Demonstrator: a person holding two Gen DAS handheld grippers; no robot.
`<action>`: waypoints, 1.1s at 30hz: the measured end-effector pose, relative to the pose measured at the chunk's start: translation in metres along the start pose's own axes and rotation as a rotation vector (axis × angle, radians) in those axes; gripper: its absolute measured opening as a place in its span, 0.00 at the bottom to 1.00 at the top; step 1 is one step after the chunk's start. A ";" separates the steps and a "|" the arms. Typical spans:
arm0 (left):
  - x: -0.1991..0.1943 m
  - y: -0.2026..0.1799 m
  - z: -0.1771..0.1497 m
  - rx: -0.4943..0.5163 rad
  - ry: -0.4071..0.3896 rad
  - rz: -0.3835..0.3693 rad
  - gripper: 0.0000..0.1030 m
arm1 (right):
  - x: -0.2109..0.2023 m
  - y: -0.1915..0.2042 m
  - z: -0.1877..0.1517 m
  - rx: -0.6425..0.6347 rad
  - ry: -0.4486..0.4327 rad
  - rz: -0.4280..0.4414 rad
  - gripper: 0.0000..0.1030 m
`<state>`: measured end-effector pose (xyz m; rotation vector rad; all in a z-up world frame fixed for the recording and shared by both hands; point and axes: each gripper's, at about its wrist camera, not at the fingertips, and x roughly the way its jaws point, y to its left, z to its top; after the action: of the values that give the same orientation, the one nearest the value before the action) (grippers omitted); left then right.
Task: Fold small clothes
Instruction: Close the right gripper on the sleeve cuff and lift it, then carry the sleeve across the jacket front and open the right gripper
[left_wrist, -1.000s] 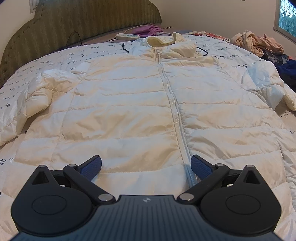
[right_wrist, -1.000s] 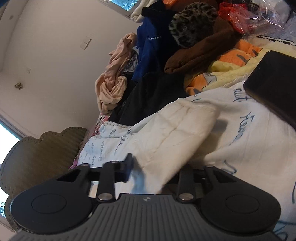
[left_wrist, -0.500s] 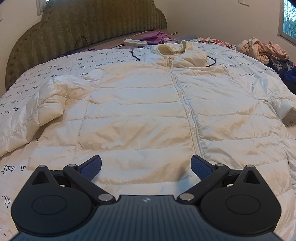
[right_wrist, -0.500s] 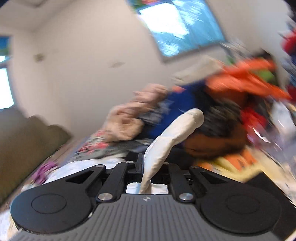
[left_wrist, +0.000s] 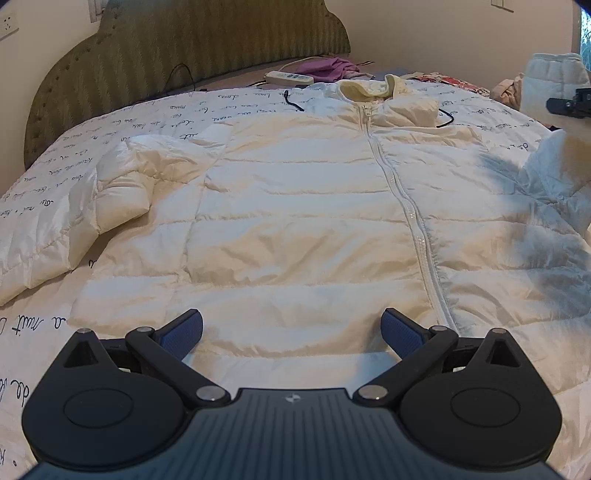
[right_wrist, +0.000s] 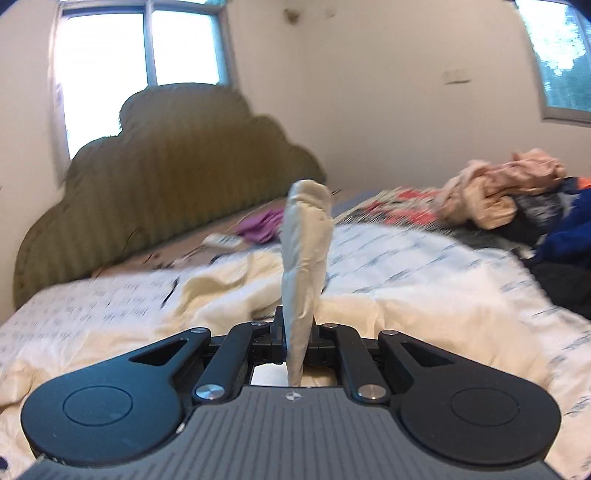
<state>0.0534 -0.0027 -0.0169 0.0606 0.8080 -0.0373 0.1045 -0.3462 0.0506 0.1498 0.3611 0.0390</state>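
Right gripper (right_wrist: 297, 338) pinching jacket sleeve (right_wrist: 304, 258) | left gripper (left_wrist: 291, 328) jaws spread

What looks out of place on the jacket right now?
The white puffer jacket lies flat and zipped, but its far sleeve is crumpled back on itself. The right gripper pinches the other sleeve upright.

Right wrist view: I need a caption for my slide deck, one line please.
Right gripper clamps the white jacket's sleeve, lifted above the bed.
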 end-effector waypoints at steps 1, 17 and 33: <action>0.000 0.001 0.000 0.002 -0.002 0.005 1.00 | 0.006 0.011 -0.002 -0.015 0.020 0.014 0.11; 0.005 0.022 -0.009 -0.015 -0.007 0.005 1.00 | 0.057 0.171 -0.046 -0.270 0.194 0.148 0.11; 0.010 0.023 -0.022 0.012 -0.033 -0.006 1.00 | 0.096 0.241 -0.073 -0.358 0.233 0.165 0.12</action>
<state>0.0458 0.0212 -0.0383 0.0684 0.7746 -0.0486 0.1657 -0.0917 -0.0130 -0.1815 0.5667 0.2846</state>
